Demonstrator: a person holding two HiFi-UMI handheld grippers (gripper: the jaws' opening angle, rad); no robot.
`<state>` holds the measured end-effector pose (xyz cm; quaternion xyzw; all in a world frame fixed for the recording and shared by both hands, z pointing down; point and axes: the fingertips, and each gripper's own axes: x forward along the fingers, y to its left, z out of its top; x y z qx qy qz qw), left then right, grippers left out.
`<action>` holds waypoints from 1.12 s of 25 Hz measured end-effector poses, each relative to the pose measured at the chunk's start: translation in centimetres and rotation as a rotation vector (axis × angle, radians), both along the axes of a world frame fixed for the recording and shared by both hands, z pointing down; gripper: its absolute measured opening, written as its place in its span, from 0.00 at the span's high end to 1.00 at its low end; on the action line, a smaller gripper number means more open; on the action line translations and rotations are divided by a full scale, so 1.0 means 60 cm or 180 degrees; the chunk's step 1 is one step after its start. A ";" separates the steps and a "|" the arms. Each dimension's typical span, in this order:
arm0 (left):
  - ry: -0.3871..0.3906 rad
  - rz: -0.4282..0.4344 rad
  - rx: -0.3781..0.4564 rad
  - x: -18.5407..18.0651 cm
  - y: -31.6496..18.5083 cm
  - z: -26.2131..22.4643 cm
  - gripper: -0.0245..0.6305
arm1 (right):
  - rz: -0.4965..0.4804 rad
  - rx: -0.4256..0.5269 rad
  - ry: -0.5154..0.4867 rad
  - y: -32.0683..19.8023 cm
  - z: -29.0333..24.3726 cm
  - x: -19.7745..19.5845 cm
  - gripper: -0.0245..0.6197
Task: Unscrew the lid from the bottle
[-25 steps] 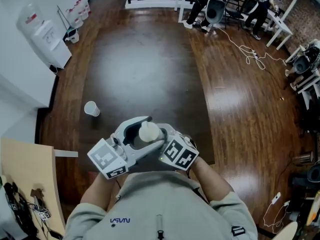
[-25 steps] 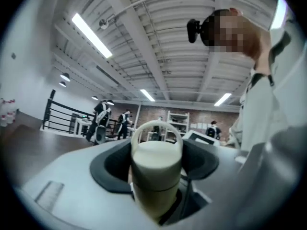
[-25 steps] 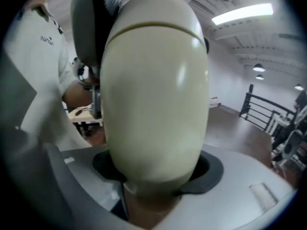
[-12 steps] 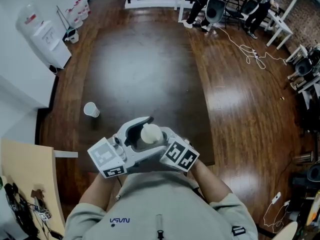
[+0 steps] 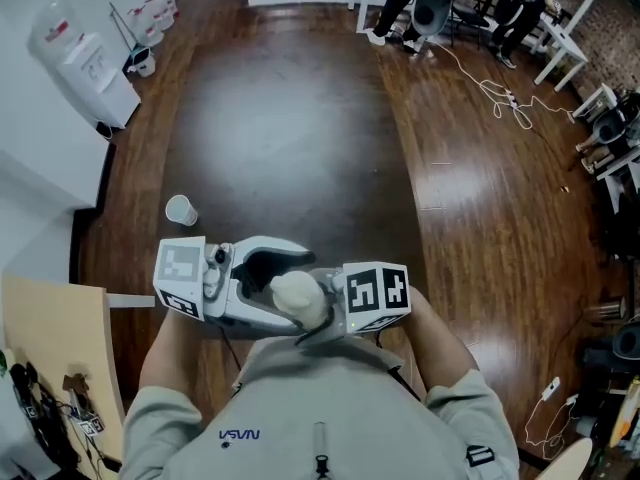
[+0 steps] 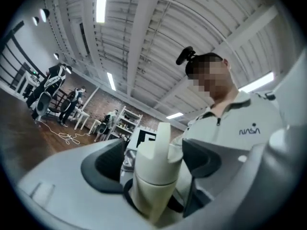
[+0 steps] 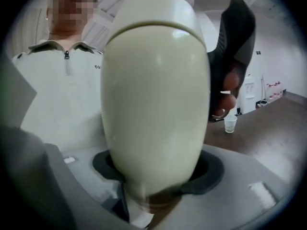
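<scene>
Bottle: cream-coloured, held just past the near edge of the dark table, close to the person's chest. From the head view, pinched round the body by the right gripper, reaching in from the table's near right. Ringed loosely at the lid end by the left gripper, coming from the table's near left. Small clear cup standing on the table's left part.

From the left gripper view: lid with an upright fin standing between the dark pads of the left gripper, clear gaps on both sides. Jaws just been opening, now spread wide, pressing on nothing.

From the right gripper view: bottle filling the middle, right gripper clamped against both sides of the body. Cup upright on the table.
</scene>
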<state>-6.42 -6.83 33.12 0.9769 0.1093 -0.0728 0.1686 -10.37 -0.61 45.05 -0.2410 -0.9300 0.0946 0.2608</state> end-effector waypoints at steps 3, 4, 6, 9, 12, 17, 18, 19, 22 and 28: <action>-0.0059 0.0135 0.0089 0.005 0.013 0.000 0.41 | -0.0164 -0.0068 0.0079 0.015 0.002 0.003 0.50; -0.0082 0.0172 0.0114 0.006 0.017 0.001 0.42 | -0.0189 -0.0082 0.0095 0.018 0.003 0.003 0.50; -0.0128 0.0222 0.0150 0.008 0.023 0.004 0.44 | -0.0220 -0.0102 0.0115 0.021 0.005 0.003 0.50; -0.0165 0.0215 0.0197 0.010 0.026 0.006 0.49 | -0.0236 -0.0125 0.0127 0.021 0.007 0.005 0.50; -0.0221 0.0058 0.0313 0.014 0.022 0.005 0.49 | -0.0155 -0.0085 0.0116 0.013 0.010 0.006 0.50; -0.0441 -0.0751 0.0553 0.016 -0.021 0.016 0.50 | 0.0726 0.0508 0.0044 -0.068 0.030 -0.015 0.50; -0.0508 -0.0970 0.0598 0.016 -0.033 0.020 0.50 | 0.1009 0.0710 0.0048 -0.093 0.034 -0.018 0.50; -0.0574 -0.1203 0.0635 0.016 -0.044 0.025 0.50 | 0.1310 0.0934 0.0071 -0.120 0.039 -0.019 0.50; -0.0738 -0.1946 0.0634 0.011 -0.079 0.041 0.50 | 0.2292 0.1543 0.0207 -0.197 0.053 -0.009 0.50; -0.0776 -0.2760 0.0339 0.010 -0.109 0.066 0.50 | 0.3064 0.1778 0.0366 -0.239 0.074 0.015 0.50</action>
